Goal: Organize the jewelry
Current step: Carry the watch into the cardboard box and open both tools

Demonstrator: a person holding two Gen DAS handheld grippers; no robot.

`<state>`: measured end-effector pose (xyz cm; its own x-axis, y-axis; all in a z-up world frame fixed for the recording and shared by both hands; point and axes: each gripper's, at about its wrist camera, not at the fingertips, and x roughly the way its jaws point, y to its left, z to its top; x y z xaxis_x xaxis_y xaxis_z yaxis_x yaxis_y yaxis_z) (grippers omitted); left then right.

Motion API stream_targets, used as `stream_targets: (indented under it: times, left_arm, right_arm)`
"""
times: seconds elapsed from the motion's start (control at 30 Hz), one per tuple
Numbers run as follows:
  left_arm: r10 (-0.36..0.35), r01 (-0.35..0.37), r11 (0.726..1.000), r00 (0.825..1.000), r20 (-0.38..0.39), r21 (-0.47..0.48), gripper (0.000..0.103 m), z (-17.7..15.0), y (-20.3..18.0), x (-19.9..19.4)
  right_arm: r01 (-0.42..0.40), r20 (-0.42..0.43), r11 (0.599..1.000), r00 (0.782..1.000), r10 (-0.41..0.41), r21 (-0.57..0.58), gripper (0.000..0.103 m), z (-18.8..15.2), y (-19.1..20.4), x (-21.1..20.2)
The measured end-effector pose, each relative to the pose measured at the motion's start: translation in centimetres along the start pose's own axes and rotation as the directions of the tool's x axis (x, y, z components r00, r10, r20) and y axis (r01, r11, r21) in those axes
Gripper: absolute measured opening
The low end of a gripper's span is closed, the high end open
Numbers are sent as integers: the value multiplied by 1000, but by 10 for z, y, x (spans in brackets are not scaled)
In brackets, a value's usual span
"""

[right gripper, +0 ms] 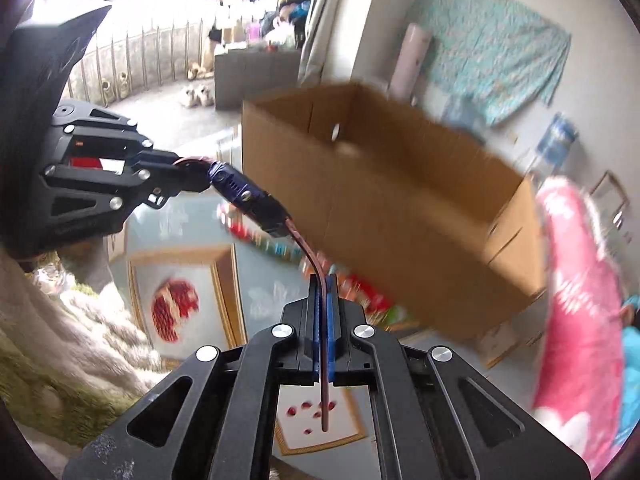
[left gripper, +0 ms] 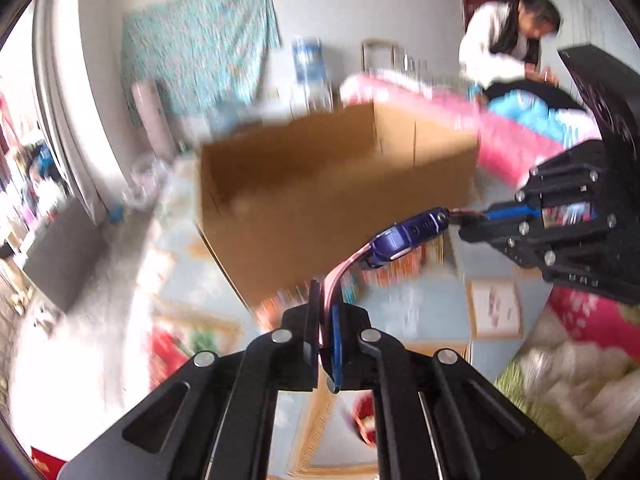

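Note:
A wristwatch with a dark blue case [left gripper: 404,238] and a pink strap [left gripper: 340,276] hangs in the air between both grippers. My left gripper [left gripper: 326,312] is shut on one end of the strap. My right gripper [left gripper: 472,218] is shut on the other end, at the right of the left wrist view. In the right wrist view the watch case [right gripper: 244,196] shows at the middle left, the strap [right gripper: 310,258] runs down into my right gripper [right gripper: 324,296], and my left gripper [right gripper: 180,176] grips the far end.
An open cardboard box [left gripper: 336,196] stands just behind the watch; it also shows in the right wrist view [right gripper: 400,208]. A patterned light-blue cloth [left gripper: 420,304] lies below. A pink blanket [left gripper: 504,140] and a person in white [left gripper: 496,48] are at the right.

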<state>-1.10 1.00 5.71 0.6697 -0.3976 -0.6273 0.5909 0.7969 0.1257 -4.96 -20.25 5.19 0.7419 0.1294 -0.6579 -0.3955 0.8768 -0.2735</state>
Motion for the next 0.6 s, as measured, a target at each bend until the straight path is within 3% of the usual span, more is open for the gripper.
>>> stream_targets:
  times: [0.13, 0.23, 0.33, 0.43, 0.47, 0.6]
  left_arm:
    - [27, -32, 999, 989, 145, 29, 5, 56, 22, -23]
    - [3, -5, 1000, 989, 151, 12, 5, 97, 46, -8]
    - [-38, 38, 999, 999, 24, -39, 5, 140, 75, 45]
    - [-84, 74, 994, 988, -130, -84, 5, 160, 96, 102]
    - [-94, 77, 993, 974, -205, -90, 5, 164, 101, 130]
    - [-105, 78, 993, 918, -383, -86, 5, 153, 104, 196]
  right_arm:
    - [93, 144, 992, 986, -80, -86, 1, 39, -13, -33]
    - [118, 173, 986, 980, -96, -119, 1, 74, -40, -26]
    - [17, 70, 997, 997, -12, -79, 1, 109, -87, 16]
    - [-111, -96, 994, 989, 113, 24, 1, 132, -135, 73]
    - [-154, -165, 986, 973, 163, 71, 1, 136, -150, 98]
    - [-240, -327, 958, 903, 280, 158, 1, 135, -172, 158]
